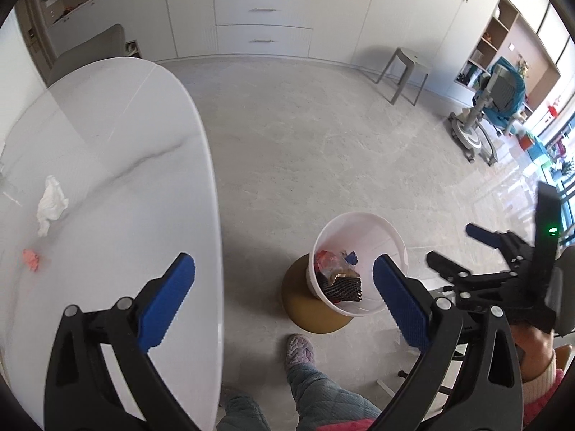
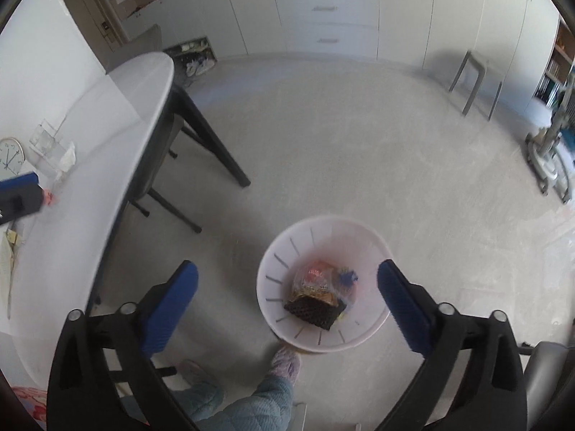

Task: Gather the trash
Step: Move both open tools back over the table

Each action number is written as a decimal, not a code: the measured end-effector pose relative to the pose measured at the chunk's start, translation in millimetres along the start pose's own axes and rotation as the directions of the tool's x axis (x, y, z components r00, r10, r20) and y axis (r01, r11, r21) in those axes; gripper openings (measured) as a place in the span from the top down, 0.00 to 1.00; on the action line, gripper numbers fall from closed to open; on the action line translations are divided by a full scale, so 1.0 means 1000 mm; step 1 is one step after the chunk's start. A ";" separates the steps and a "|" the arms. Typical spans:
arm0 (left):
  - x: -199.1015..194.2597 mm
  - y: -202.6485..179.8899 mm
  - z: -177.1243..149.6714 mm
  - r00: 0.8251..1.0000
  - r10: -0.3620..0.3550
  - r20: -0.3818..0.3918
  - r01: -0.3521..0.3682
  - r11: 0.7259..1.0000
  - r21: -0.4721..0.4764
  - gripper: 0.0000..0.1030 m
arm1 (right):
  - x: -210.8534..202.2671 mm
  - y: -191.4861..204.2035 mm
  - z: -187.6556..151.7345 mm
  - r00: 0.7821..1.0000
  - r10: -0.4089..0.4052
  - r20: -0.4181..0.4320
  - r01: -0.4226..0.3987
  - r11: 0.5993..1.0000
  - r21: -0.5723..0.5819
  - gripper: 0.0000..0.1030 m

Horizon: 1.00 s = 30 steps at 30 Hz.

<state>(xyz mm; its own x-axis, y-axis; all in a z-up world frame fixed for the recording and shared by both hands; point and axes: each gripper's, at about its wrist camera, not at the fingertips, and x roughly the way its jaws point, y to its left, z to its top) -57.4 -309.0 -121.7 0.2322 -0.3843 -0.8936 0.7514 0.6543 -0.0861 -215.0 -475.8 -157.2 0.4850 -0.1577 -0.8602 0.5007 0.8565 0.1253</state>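
Left gripper (image 1: pixel 284 296): ribbed blue pads spread wide, nothing between them, over the table's near edge.
Right gripper (image 2: pixel 287 301): jaws apart, empty, above the bin.
Bin (image 2: pixel 273 309): round white plastic, holding wrappers and black mesh.
Table (image 1: pixel 118 115): glossy white oval; pink scrap (image 1: pixel 31 259) and crumpled white tissue (image 1: pixel 51 204) toward its left edge.

one white bin (image 1: pixel 359 230), one crumpled tissue (image 1: pixel 51 204) and one pink scrap (image 1: pixel 31 259) on the worktop (image 1: pixel 125 151), one grey stool (image 1: pixel 404 75).

Stool (image 1: pixel 298 305) partly hidden behind the bin (image 1: pixel 359 226)
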 end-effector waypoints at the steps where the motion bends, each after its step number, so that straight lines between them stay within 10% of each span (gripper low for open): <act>1: -0.006 0.006 -0.002 1.000 0.004 0.009 -0.004 1.000 -0.009 0.08 | -0.011 0.011 0.006 1.000 0.005 0.024 -0.005 1.000 -0.012 0.02; 14: -0.067 0.148 -0.034 0.984 0.162 0.081 -0.138 0.960 -0.242 0.08 | -0.027 0.158 0.083 0.976 0.173 0.131 -0.142 0.967 -0.213 0.02; 30: -0.060 0.322 -0.061 0.936 0.350 0.022 -0.282 0.788 -0.548 0.08 | 0.065 0.346 0.146 0.922 0.385 -0.038 -0.365 0.833 -0.416 0.02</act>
<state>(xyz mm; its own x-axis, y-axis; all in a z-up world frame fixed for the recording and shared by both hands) 133.0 -35.7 -122.9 0.4942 -0.1449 -0.8572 0.1882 0.9805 -0.0572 94.7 -261.9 -97.5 0.6126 0.2034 -0.7638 -0.0588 0.9754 0.2127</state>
